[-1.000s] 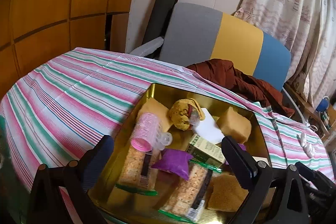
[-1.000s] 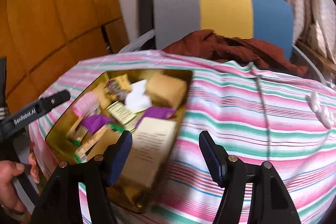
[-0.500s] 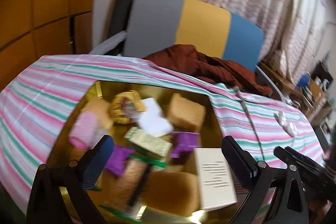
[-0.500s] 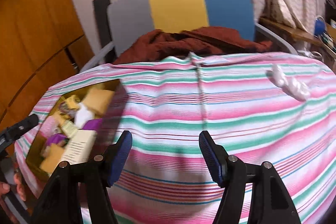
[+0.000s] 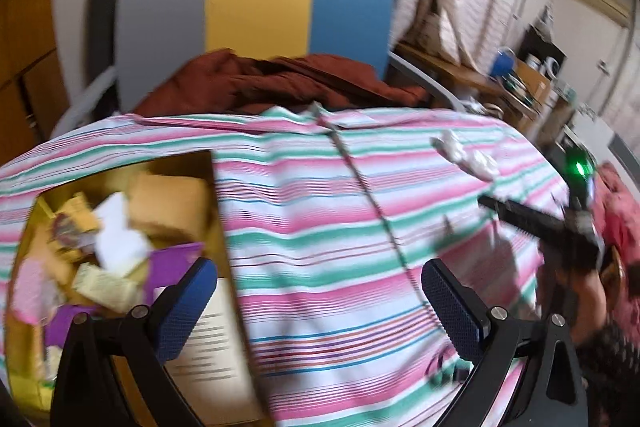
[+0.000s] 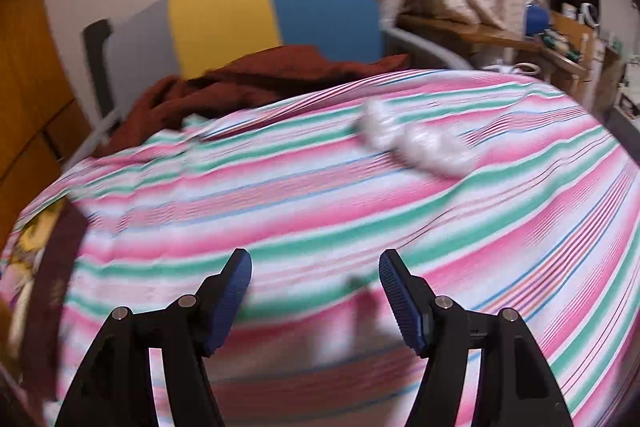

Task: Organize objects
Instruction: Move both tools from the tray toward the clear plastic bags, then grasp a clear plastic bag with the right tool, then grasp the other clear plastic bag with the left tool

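A gold tray [image 5: 218,215] at the left of the striped table holds several things: a tan sponge [image 5: 168,201], a white piece [image 5: 118,235], purple packets [image 5: 172,261], a white card [image 5: 210,343]. Its edge shows at the far left in the right wrist view [image 6: 24,239]. A white plastic-wrapped object [image 5: 466,157] lies on the cloth at the far right; it also shows in the right wrist view [image 6: 416,145]. My left gripper [image 5: 318,301] is open and empty beside the tray's right edge. My right gripper [image 6: 316,283] is open and empty above bare cloth, short of the white object.
The table wears a pink, green and white striped cloth [image 6: 320,195]. A grey, yellow and blue chair [image 5: 256,11] with a brown garment [image 5: 272,83] stands behind it. A cluttered desk [image 6: 560,39] and curtains are at the right. The other gripper and hand [image 5: 560,227] show at right.
Both grippers have swung right, away from the tray. The tray has slid to the left of both views and the white wrapped object has come closer. Both jaws stay open.
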Motion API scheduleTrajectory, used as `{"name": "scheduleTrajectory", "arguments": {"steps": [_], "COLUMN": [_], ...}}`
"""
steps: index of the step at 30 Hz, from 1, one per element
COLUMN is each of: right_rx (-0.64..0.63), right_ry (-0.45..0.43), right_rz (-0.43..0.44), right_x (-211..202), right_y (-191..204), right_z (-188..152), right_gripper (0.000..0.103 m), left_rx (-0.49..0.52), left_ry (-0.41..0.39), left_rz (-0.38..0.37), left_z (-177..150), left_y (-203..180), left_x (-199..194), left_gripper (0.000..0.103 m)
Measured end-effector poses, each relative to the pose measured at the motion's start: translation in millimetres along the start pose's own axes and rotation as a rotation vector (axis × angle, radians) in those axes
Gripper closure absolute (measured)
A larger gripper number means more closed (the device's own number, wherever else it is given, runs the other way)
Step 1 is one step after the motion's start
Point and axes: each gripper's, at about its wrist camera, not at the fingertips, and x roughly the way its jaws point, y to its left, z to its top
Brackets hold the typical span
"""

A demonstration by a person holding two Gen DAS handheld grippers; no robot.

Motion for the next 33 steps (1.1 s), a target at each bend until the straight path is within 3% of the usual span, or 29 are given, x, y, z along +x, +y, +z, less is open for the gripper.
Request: {"name": "scheduleTrajectory", "arguments": {"steps": [6,14,17,19,27,33], "right_rx": [0.026,-0.015,-0.028,-0.044,0.000,0.121], "right_ry": [-0.016,0.020,0.044,0.047,-0.010,-0.059], "right_rz": [-0.078,-0.065,-0.023,-0.018,-0.025,-0.128], "right_x": [33.8,82.3,90.0,91.9,79.1,64.0], "right_y": [-54.1,-66.5,-64.7,-61.6,-68.0,-90.7], "right_z": [46.2,63.0,63.6,62.5,57.7,49.3], "right_gripper": [0.036,0.036,0.046,0.070,0.073,0.073], "left_rx": [0.030,0.061,0.073,0.086,0.122,0.124], "left_ry": [0.051,0.108,0.124,0.136,0.126,0.125], "left_rz": [-0.046,-0.052,-0.054,-0.060,-0.096,-0.092], "left_z": [4.9,6.8,9.8,14.2,48.3,77.1], "left_y": [-29.7,-48.3,-55.5,-63.2,-97.6,-124.8], "left_x": [21.9,47.1,57.3,66.4,103.5,147.2], "left_gripper": [0.000,0.000,0.000,0.000,0.000,0.000]}}
